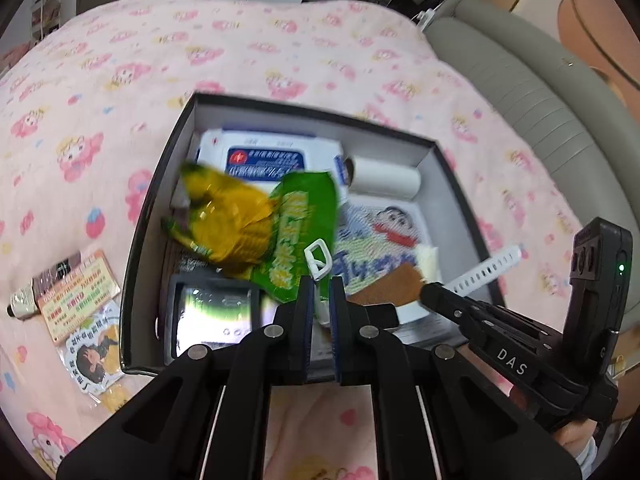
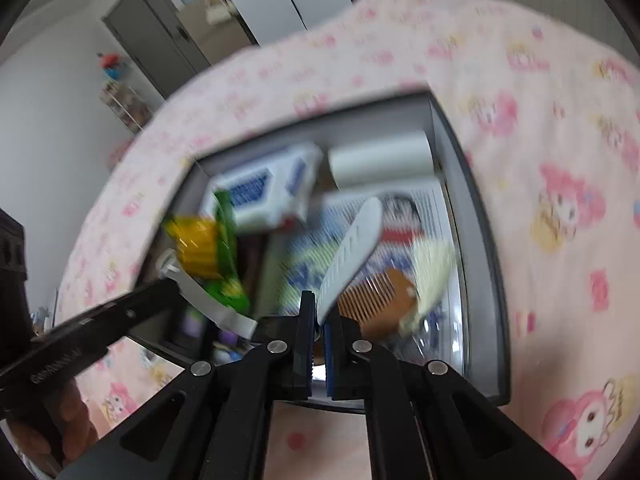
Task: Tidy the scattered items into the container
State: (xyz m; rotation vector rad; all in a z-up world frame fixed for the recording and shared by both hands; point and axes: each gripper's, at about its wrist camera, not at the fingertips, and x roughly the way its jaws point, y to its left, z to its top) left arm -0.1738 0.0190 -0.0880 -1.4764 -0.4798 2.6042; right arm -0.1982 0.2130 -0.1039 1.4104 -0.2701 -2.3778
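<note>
1. Your left gripper (image 1: 319, 300) is clamped on the buckle end of a white watch strap (image 1: 318, 264); its rectangular white buckle sticks up just past the pads.
2. Your right gripper (image 2: 319, 320) is clenched on the other strap piece (image 2: 352, 248), long, white and punched with a row of holes, slanting toward 1 o'clock.
3. Both pieces hang over the open dark box (image 1: 144, 216) with pale grey inside walls, at 12 o'clock from your left gripper.
4. The box holds a yellow-and-green snack bag (image 1: 256, 228), a white roll (image 1: 384, 178) and a brown comb (image 2: 376, 300).
5. A tube (image 1: 44, 290) and printed cards (image 1: 78, 292) lie on the pink cartoon-print blanket (image 1: 280, 52) at 9 o'clock, outside the box.
</note>
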